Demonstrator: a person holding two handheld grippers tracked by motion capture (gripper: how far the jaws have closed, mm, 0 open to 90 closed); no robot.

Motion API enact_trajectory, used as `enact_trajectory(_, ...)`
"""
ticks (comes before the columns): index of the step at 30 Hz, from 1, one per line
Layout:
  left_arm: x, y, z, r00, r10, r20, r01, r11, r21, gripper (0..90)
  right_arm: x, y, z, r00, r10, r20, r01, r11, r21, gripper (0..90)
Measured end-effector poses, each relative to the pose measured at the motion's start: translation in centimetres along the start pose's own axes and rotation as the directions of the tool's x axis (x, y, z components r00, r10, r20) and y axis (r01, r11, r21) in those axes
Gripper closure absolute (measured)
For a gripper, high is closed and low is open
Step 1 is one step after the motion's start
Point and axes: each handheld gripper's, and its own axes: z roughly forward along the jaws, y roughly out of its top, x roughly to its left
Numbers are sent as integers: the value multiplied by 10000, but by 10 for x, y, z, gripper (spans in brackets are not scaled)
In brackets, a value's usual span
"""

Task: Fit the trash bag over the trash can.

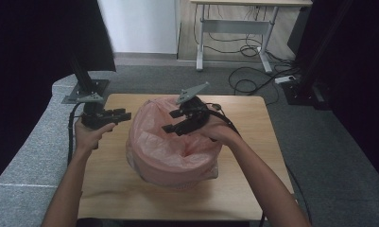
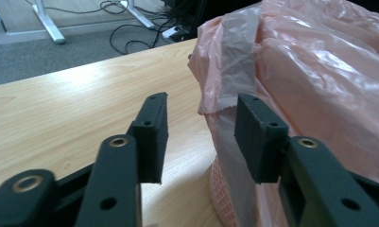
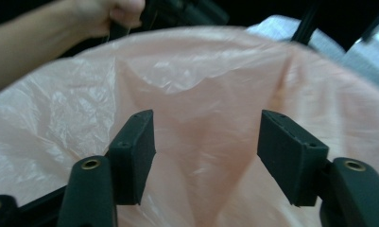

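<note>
A thin pink plastic bag (image 1: 168, 151) lines a pink mesh basket (image 2: 222, 189) in the middle of the wooden table (image 1: 253, 123). My left gripper (image 1: 125, 115) is held at the bag's left side, open. In the left gripper view, the left gripper (image 2: 201, 101) has a hanging fold of the bag (image 2: 319, 71) just in front of its right jaw, and the pads do not press on it. My right gripper (image 1: 172, 121) hovers over the bag's open mouth, pointing left. In the right gripper view, the right gripper (image 3: 206, 118) is open with the bag's inside (image 3: 201, 71) beyond it and nothing gripped.
The table's bare wood (image 2: 59, 109) stretches left of and behind the basket. Grey carpet, a desk frame (image 1: 234, 28) and floor cables (image 1: 253, 78) lie beyond the table. A black stand on a plate (image 1: 85, 90) rises at the table's far left corner.
</note>
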Motion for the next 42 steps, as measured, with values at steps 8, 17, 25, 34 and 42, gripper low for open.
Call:
enact_trajectory(8,-6,-3,-5,9998,208,3,-208,9997,-146,479,-2,-1,37,9999,-81,-92,95,9865,1637,299)
enact_trajectory(17,-7,-4,-9,9997,239,106,-237,9994,-268,468,-3,-6,61,9998,78,-206,-27,9711,2387,277)
enact_trajectory(25,-5,-8,-10,9999,131,103,-128,9994,-314,466,0,-7,65,9998,52,-216,7,9636,2675,271)
enact_trajectory(34,-7,-10,-13,9999,135,32,-134,9995,-276,457,-2,4,4,9993,192,331,-212,9980,601,286)
enact_trajectory(42,-9,-14,-16,9998,179,-19,-180,9995,-242,454,-3,-18,-52,9936,448,1039,-416,9986,-331,288)
